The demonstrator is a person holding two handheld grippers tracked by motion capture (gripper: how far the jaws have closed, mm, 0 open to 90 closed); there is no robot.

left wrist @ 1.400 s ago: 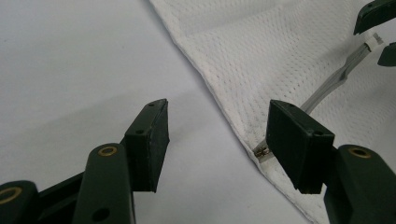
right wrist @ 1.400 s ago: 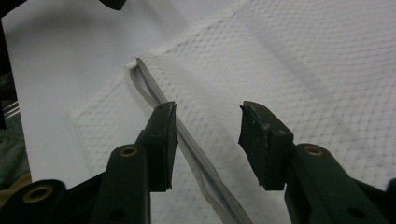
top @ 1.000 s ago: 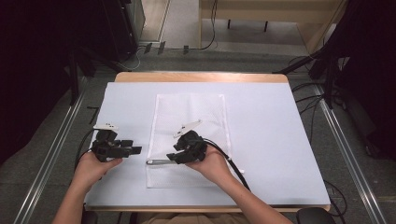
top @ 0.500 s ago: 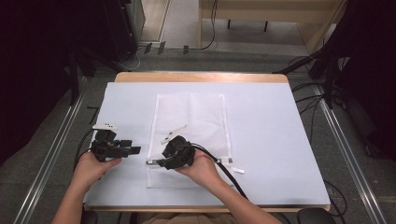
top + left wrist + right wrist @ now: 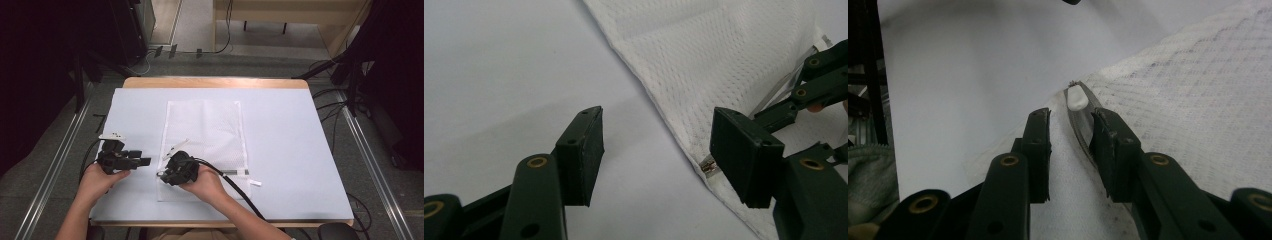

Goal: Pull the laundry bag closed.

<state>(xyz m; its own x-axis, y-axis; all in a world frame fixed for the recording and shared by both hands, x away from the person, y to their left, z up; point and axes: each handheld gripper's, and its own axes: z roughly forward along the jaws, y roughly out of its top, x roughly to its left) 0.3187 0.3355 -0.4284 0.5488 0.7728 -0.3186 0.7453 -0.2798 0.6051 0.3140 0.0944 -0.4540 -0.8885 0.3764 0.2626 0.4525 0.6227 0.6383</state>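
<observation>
Right hand-held gripper (image 5: 162,173) slides left along the mesh bag (image 5: 205,135) on the table (image 5: 300,150) | jaws narrowly apart around the zip pull (image 5: 1077,98), near the bag's left end | left hand-held gripper (image 5: 145,161) wide, empty, beside the edge.

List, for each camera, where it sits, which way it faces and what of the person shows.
High view: above the person's side, facing forward and down on the table; forearms, left tool and right tool show.
Left gripper view: rides the left tool, facing the mesh bag edge; open jaws show.
Right gripper view: rides the right tool, looking along the bag's zipper; its jaws straddle the zipper.
Shared: all three show the bag; the left gripper view also shows the right tool.
</observation>
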